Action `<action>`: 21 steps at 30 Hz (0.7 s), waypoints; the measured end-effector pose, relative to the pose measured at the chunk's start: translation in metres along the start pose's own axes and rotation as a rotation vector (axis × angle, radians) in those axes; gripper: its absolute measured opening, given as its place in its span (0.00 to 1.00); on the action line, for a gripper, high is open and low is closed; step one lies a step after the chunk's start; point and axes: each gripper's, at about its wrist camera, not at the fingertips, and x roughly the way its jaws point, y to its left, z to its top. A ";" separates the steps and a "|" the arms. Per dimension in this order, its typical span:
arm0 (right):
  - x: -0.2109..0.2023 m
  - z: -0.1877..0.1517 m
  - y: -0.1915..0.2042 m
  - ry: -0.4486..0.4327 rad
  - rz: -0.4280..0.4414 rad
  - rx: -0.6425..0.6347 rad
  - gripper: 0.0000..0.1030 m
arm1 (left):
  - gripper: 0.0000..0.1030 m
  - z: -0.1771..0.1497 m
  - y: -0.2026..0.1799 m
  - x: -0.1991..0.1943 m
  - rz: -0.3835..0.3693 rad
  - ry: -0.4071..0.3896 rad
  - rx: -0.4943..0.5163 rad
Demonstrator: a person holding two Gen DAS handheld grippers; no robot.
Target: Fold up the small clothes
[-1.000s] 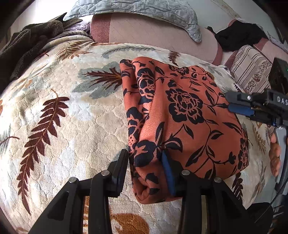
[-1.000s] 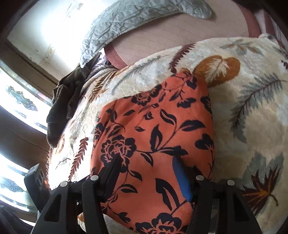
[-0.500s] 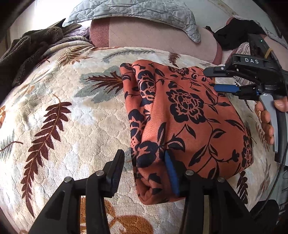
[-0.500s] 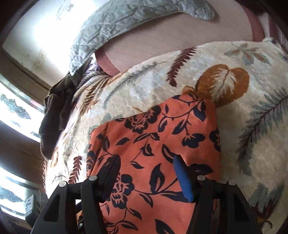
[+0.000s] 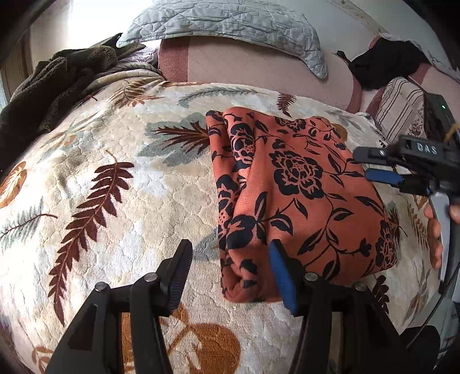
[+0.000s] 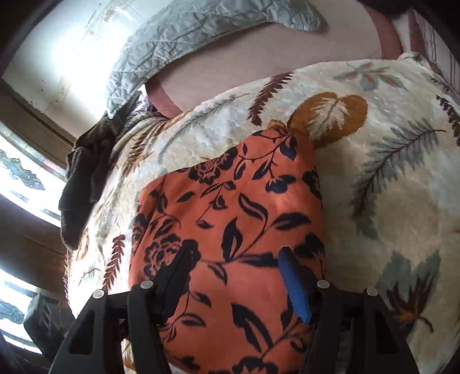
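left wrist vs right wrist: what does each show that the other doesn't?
Only left wrist: the right gripper with the hand holding it, black clothing, a striped cushion.
Only right wrist: the bright window at the left.
Both: the folded orange floral garment on the leaf-print blanket, the grey quilt, a dark brown towel.

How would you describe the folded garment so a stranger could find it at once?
Start at the cream leaf-print blanket over the bed. The garment lies folded on it, between the left gripper and right gripper. It is the only orange cloth with black flowers; the dark brown cloth behind is plain.
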 end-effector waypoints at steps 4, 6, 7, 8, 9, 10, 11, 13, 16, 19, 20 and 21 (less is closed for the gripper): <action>-0.015 -0.050 0.007 0.048 -0.016 -0.074 0.72 | 0.79 -0.012 -0.003 -0.033 0.047 -0.092 -0.013; -0.010 -0.066 0.009 0.080 -0.055 -0.124 0.72 | 0.81 -0.017 -0.005 -0.042 0.059 -0.104 -0.019; -0.013 -0.071 0.009 0.078 -0.070 -0.116 0.72 | 0.81 -0.017 -0.005 -0.044 0.062 -0.096 -0.021; -0.019 -0.075 0.009 0.059 -0.068 -0.098 0.72 | 0.81 -0.018 -0.005 -0.046 0.061 -0.092 -0.023; -0.027 -0.078 0.012 0.026 -0.039 -0.093 0.72 | 0.81 -0.019 -0.005 -0.049 0.066 -0.096 -0.028; -0.032 -0.083 0.015 -0.016 -0.009 -0.111 0.74 | 0.81 -0.019 -0.006 -0.052 0.075 -0.102 -0.039; -0.028 -0.089 0.016 -0.021 -0.039 -0.139 0.77 | 0.81 -0.020 -0.006 -0.053 0.079 -0.101 -0.050; -0.005 -0.099 0.013 0.108 -0.133 -0.152 0.79 | 0.81 -0.021 -0.009 -0.058 0.077 -0.095 -0.058; -0.036 -0.114 0.016 0.014 -0.112 -0.129 0.79 | 0.81 -0.027 -0.017 -0.072 0.105 -0.132 -0.017; -0.072 -0.129 0.027 -0.076 -0.121 -0.152 0.79 | 0.86 -0.033 -0.019 -0.080 0.140 -0.148 -0.025; -0.082 -0.134 0.032 -0.103 -0.132 -0.165 0.79 | 0.86 -0.035 -0.018 -0.082 0.137 -0.151 -0.035; -0.092 -0.140 0.036 -0.132 -0.143 -0.174 0.82 | 0.86 -0.037 -0.018 -0.084 0.137 -0.153 -0.044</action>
